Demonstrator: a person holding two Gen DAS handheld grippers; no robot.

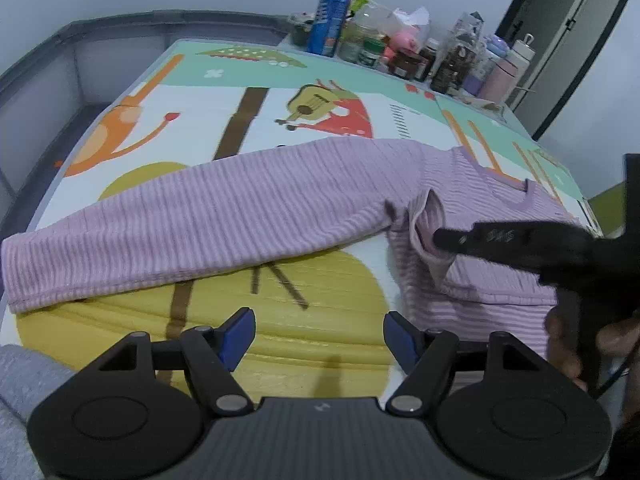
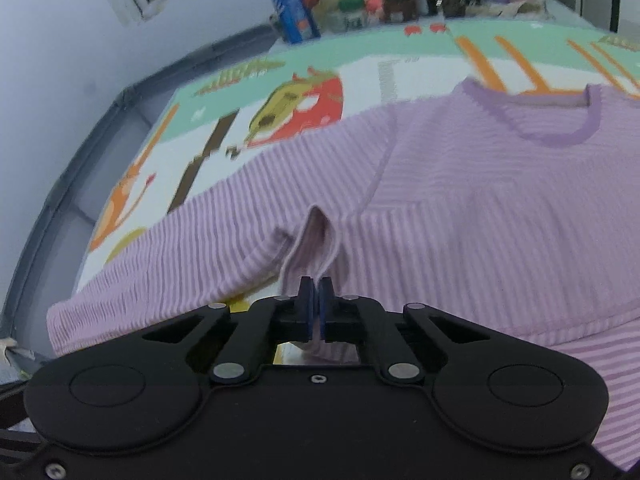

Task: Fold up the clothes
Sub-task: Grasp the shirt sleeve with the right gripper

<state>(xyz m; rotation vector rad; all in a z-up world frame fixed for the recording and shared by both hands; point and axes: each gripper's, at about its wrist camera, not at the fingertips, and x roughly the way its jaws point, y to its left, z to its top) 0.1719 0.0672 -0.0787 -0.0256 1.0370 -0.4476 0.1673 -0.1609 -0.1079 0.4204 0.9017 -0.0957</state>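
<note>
A lilac ribbed long-sleeve top (image 1: 240, 216) lies on the printed play mat (image 1: 280, 96), one sleeve stretched out to the left, collar (image 2: 560, 132) to the far right. My right gripper (image 2: 316, 292) is shut on a pinched fold of fabric (image 2: 316, 236) at the armpit, where sleeve meets body; the left wrist view shows it as a black arm (image 1: 440, 236) coming in from the right. My left gripper (image 1: 320, 330) hangs open above the yellow patch of the mat, just in front of the sleeve, with nothing between its blue pads (image 1: 240, 336).
Cans, jars and bottles (image 1: 400, 48) crowd the far edge of the table. A grey raised rim (image 1: 80, 40) runs along the left and back. Grey cloth (image 1: 24, 376) lies at the lower left. A hand (image 1: 580, 344) holds the right gripper's handle.
</note>
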